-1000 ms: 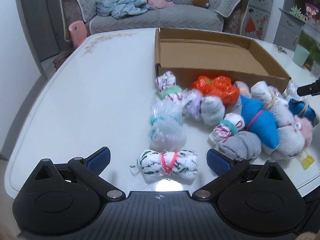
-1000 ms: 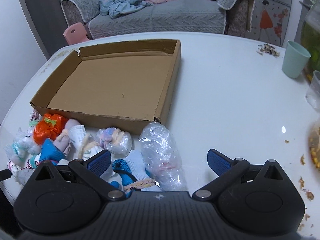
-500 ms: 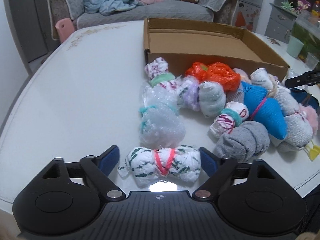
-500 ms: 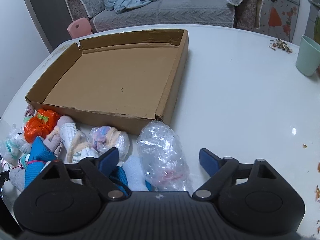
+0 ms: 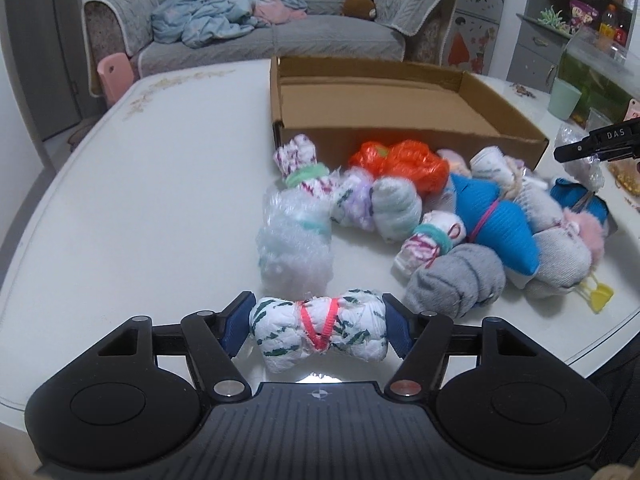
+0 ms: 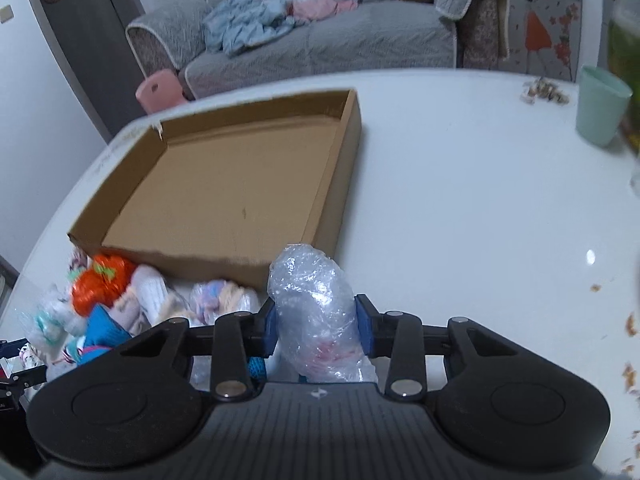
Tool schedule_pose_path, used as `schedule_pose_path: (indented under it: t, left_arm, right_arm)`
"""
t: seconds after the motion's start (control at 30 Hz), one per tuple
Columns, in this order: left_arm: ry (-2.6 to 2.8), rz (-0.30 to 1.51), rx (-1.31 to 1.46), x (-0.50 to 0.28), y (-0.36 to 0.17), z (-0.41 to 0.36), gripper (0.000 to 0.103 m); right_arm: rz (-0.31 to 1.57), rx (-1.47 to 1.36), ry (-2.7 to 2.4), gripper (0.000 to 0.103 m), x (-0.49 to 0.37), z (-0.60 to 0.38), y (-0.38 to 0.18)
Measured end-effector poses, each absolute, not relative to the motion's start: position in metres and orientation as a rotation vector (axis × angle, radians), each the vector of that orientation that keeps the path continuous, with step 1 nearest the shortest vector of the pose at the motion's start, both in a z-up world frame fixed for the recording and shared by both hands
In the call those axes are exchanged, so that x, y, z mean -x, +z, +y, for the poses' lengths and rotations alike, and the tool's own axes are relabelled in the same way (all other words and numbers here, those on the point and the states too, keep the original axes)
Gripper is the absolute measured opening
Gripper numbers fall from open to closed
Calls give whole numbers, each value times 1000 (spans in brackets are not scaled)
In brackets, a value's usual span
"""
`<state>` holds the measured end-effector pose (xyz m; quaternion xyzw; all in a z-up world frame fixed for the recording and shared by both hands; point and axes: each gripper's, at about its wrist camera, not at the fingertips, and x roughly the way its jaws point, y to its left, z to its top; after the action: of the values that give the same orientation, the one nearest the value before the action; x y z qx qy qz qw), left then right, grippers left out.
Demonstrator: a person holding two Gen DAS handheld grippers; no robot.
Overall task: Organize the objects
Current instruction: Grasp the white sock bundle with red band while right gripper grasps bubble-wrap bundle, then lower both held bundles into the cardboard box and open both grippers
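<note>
Right wrist: bare-floored cardboard box.

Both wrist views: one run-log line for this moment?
left gripper: shut on white-green bundle | right gripper: shut on plastic-wrapped bundle | cardboard box: empty

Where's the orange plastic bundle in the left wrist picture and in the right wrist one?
Left wrist: orange plastic bundle sits centre-right, against the cardboard box's near wall.
Right wrist: orange plastic bundle sits lower left, below the box's near-left corner.
Shared landmark: the cardboard box; the pale green cup also appears in both.
</note>
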<state>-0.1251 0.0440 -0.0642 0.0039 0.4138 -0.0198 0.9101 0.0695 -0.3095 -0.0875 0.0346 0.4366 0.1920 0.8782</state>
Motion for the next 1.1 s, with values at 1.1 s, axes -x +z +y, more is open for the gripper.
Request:
schedule_pose_path:
  t: [1.1]
  left_arm:
    - [-226, 786, -202, -162, -24, 24, 72]
  right_arm:
    - [876, -40, 646, 37, -203, -162, -20]
